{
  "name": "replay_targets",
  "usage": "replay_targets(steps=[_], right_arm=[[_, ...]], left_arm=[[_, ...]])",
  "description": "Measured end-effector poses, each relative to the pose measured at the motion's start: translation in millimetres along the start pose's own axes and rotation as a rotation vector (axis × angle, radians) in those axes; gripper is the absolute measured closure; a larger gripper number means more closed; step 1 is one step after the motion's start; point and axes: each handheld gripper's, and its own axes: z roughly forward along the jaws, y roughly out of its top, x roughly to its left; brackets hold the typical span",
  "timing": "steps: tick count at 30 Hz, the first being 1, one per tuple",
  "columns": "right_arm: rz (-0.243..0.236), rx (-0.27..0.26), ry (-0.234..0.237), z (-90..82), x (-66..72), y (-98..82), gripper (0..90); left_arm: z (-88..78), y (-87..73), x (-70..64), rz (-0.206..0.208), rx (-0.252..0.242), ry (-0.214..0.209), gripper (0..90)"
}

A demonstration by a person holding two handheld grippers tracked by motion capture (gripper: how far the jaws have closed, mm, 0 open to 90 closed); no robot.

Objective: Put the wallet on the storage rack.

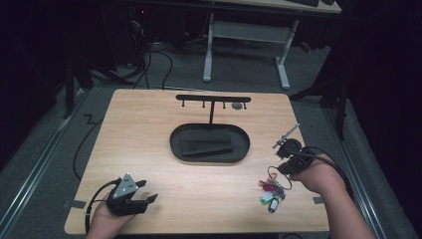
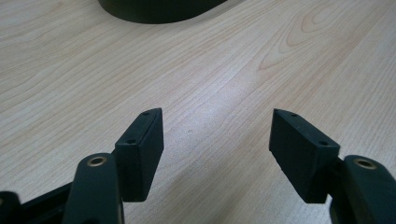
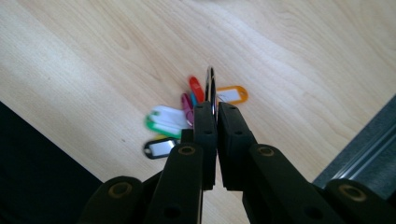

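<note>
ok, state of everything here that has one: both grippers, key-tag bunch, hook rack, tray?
left gripper: open, nothing between jaws
right gripper: shut on metal key ring
bunch of coloured plastic key tags: hangs from ring
black T-shaped hook rack: upright
black oval tray: flat on table

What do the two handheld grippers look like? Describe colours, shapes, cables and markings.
Both are black. The left gripper carries a grey three-cornered plate on top, and a black cable loops from it. Its jaws end in blocky rectangular pads with small screw holes; brass-coloured pins mark the pivots. The right gripper has matching pads and a trailing black cable.
</note>
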Motion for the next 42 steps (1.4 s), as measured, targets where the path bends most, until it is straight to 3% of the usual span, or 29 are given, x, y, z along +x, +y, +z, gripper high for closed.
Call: replay_targets(steps=[16,28,31,32,35,42], right_arm=[[-0.023,-0.017,-0.012,-25.8,1.6,12.4,87.3],[-0.021,-0.061,0.023,-42.8,3.3,28.6,90.0],[-0.014,-0.101,0.028,-52.4,2.3,32.9,90.0],[-0.014,-0.088,0.026,-53.1,2.6,34.5,90.0],[-0.030,-0.040,0.013,-42.5,6.7,36.7,90.0],[-0.027,-0.022,0.034,-23.2,8.7,36.4,90.0]], left_arm=[[-2.0,-1.9,1.7,-0.004,-0.011,0.012,35.4],[-0.9,-2.1,1.7,-0.004,-0.010,0.008,35.3],[-0.8,-2.1,1.9,-0.004,-0.010,0.006,35.4],[-0.6,-2.0,1.7,-0.003,-0.008,0.006,35.4],[-1.6,-1.6,0.2,-0.001,-0.012,0.003,35.4],[-0.4,-1.4,0.4,0.003,-0.001,0.000,35.5]])
